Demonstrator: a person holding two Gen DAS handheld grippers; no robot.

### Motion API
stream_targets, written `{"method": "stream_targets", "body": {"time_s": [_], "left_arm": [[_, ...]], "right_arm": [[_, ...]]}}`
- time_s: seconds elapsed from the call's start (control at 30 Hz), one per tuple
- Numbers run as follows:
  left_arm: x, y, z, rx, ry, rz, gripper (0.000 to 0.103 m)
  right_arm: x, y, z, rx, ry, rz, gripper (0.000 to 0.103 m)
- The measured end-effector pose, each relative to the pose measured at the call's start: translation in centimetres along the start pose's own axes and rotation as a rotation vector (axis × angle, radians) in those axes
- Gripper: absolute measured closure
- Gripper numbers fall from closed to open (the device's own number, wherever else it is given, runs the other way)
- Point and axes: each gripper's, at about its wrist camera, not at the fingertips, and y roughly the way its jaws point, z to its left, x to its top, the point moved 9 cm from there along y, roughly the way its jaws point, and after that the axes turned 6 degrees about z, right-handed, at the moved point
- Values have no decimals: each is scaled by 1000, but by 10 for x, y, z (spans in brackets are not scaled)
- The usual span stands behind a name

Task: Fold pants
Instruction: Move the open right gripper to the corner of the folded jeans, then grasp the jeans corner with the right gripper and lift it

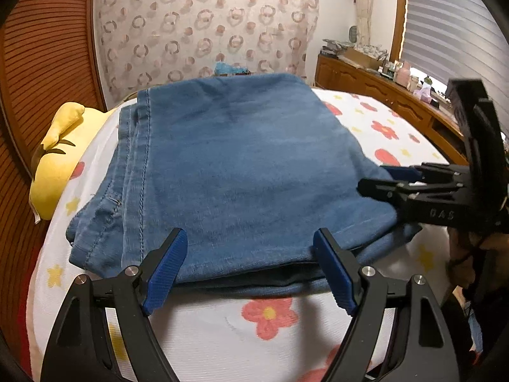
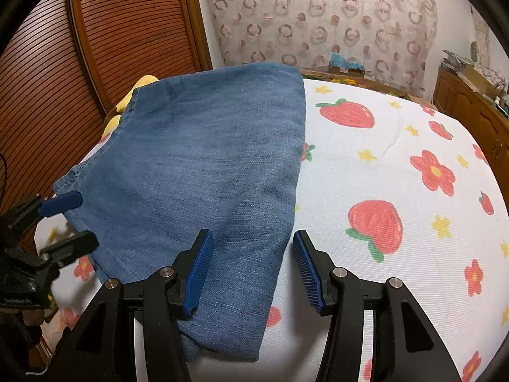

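The blue denim pants (image 1: 235,172) lie folded in a compact stack on the flowered bed sheet (image 1: 222,334); they also show in the right wrist view (image 2: 206,165). My left gripper (image 1: 251,270) is open, its blue pads at the near edge of the stack, holding nothing. My right gripper (image 2: 251,273) is open over the stack's near right corner, holding nothing. The right gripper shows in the left wrist view (image 1: 381,180) at the stack's right edge. The left gripper shows in the right wrist view (image 2: 68,219) at the stack's left edge.
A yellow plush toy (image 1: 60,159) lies left of the pants against the slatted wooden door (image 2: 79,79). A wooden sideboard (image 1: 381,92) with clutter runs along the right. A patterned curtain (image 1: 203,22) hangs behind the bed. The sheet (image 2: 397,175) stretches to the right.
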Motion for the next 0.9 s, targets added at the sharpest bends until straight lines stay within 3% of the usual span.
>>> {"method": "stream_targets", "body": {"time_s": [0.13,0.2,0.33,0.5,0.9], "left_arm": [[-4,4,1,-5,-2,11,21],[-4,4,1,-1,6,6,21],[-7,3,0,7,15,3,21],[-8,2,1,0,17,-3,21],[-4,-12,11,-54,-51,-18,21]], "right_arm": [[0,-1,1,1,1,-1,49],[-1,-2,2,21,2,-1,59],[0,-1,6,40,-9,13,65],[4,-7,11,105,-2,14,87],[39,-52,39,205,-37,-113,91]]}}
